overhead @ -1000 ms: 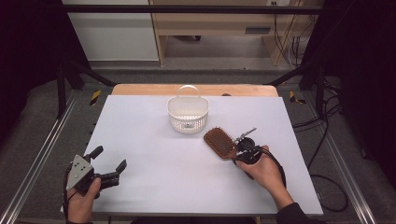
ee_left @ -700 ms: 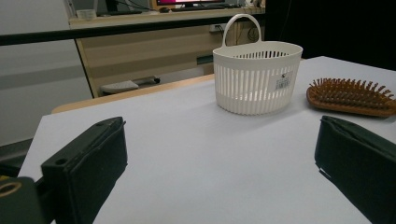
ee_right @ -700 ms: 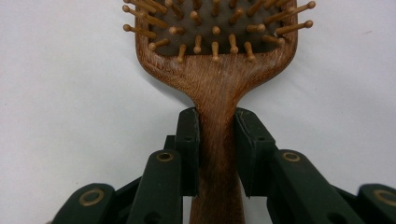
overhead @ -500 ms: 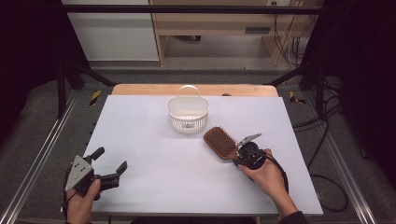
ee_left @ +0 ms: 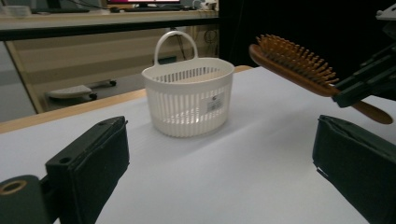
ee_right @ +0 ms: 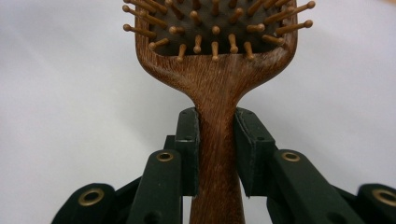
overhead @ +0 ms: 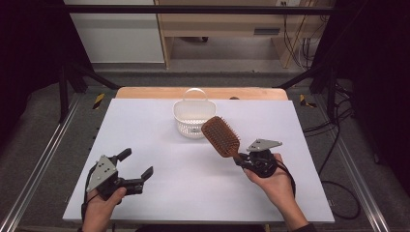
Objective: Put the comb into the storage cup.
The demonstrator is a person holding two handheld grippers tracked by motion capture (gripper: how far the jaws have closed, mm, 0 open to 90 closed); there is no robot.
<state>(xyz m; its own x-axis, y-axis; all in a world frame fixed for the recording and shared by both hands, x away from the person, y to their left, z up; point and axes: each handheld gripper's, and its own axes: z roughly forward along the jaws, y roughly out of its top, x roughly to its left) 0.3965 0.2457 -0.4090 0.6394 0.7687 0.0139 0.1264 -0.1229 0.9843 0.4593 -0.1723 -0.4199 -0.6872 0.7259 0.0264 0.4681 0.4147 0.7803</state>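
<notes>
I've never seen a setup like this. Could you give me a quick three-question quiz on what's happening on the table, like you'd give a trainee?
1. True or false: the right gripper is clamped on the handle of the wooden paddle hairbrush.
2. Which way do the brush's bristles face: up or down?
3. Is anything between the fingers of the left gripper?

Key
1. True.
2. Up.
3. No; its fingers stand apart, and the white plastic basket sits farther back on the table.
</notes>
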